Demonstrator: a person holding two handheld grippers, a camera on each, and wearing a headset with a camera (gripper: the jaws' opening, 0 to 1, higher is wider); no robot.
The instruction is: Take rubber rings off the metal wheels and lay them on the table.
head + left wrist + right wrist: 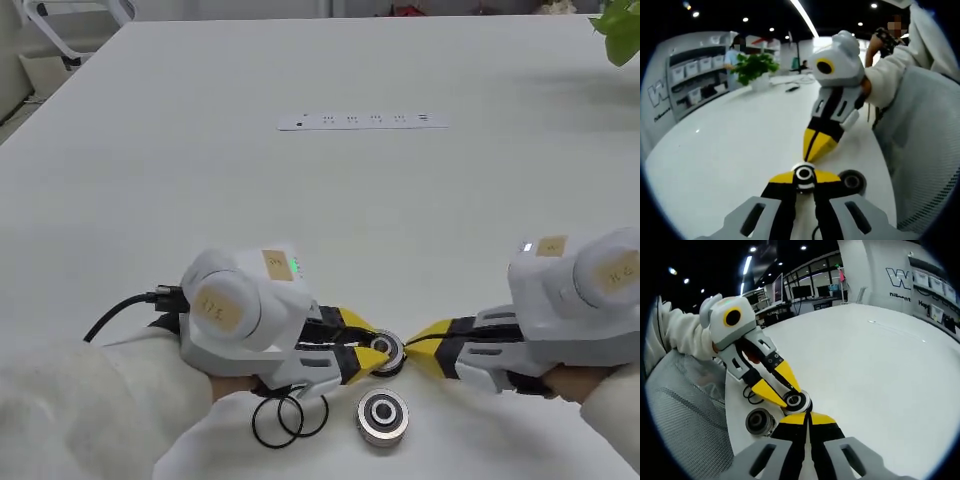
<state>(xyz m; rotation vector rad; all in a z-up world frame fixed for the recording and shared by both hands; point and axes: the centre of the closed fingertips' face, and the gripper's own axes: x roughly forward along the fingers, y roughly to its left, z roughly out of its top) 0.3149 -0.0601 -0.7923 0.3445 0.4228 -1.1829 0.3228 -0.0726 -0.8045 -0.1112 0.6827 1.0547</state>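
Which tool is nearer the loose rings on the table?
Left. The left tool, holding a wheel, is right beside the rings; the right tool is farther off, across that wheel.

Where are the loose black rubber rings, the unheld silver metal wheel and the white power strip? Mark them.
Loose black rubber rings (290, 418): head view, overlapping loops.
Unheld silver metal wheel (382, 414): head view, hub.
White power strip (362, 122): head view, middle.

The left hand-held gripper (372, 348) is held low and level, its jaws closed on a metal wheel (386, 351). Pointed straight at it, tip to tip, the right hand-held gripper (413, 356) is held with jaws pressed together. Both forearms are covered by white sleeves (70, 420).
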